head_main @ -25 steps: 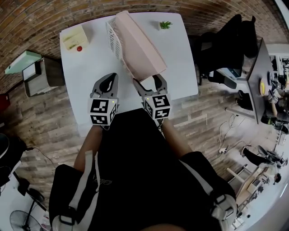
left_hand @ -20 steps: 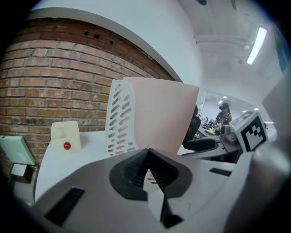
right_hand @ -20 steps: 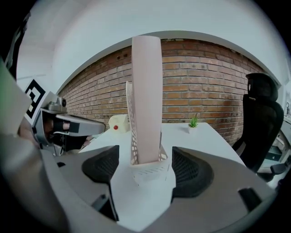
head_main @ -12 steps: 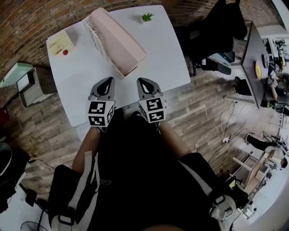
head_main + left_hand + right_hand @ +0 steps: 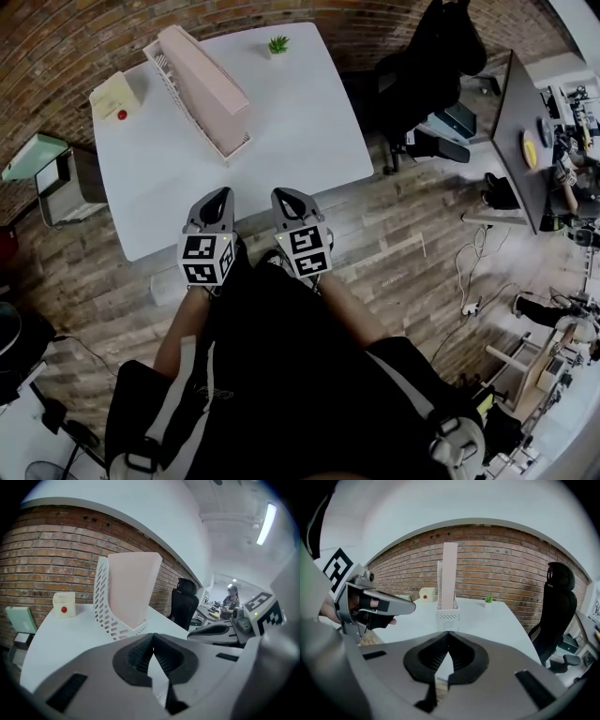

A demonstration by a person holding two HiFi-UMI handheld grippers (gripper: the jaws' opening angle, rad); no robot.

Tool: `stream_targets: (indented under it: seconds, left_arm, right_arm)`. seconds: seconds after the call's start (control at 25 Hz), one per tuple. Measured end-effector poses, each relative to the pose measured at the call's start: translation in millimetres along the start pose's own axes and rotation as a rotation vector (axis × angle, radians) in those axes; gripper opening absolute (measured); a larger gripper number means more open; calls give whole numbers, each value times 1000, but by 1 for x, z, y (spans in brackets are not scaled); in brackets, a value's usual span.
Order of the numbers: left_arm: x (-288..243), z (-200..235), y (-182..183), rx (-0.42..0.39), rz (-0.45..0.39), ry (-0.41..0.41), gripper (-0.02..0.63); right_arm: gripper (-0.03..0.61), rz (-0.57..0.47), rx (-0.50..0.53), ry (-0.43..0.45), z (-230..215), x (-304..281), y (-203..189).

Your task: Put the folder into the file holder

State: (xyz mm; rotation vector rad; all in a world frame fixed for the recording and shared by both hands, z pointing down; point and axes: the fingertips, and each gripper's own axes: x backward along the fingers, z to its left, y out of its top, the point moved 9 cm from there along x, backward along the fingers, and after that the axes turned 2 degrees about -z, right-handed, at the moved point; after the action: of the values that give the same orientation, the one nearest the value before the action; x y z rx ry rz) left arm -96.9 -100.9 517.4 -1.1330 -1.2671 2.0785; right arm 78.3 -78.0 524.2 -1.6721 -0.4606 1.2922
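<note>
A pink folder (image 5: pixel 202 75) stands on edge inside the white perforated file holder (image 5: pixel 167 80) at the far left of the white table (image 5: pixel 281 131). The left gripper view shows the folder (image 5: pixel 133 585) upright in the holder (image 5: pixel 105 609). From the right gripper view, the folder (image 5: pixel 450 573) rises out of the holder (image 5: pixel 449 613) dead ahead. My left gripper (image 5: pixel 214 200) and right gripper (image 5: pixel 284 199) sit side by side at the table's near edge, well short of the holder. Both are shut with nothing between the jaws.
A cream box with a red button (image 5: pixel 112 94) stands at the table's far left corner and a small potted plant (image 5: pixel 278 44) at the far edge. A black office chair (image 5: pixel 422 66) is right of the table and a low cabinet (image 5: pixel 56 173) to its left.
My right gripper stood open around the folder's near corner, then let go and shut. Both grippers have drawn back from the holder to the table's near edge.
</note>
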Motion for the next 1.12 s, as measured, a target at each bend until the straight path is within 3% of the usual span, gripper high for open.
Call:
stream_targets:
  seconds: [0.36,0.84,1.12]
  left_arm:
    - [33,-63,-17,-6,-59,43,21]
    - [90,-116,76,-94,-336,29,21]
    - [107,-124,115,-155,-449,85,21]
  right_arm:
    - [8,-82,-6,13,-6,60,-20]
    - [8,-401,7,-46,-22,147,63]
    - [8,-531,-12,-82,-31,179,92]
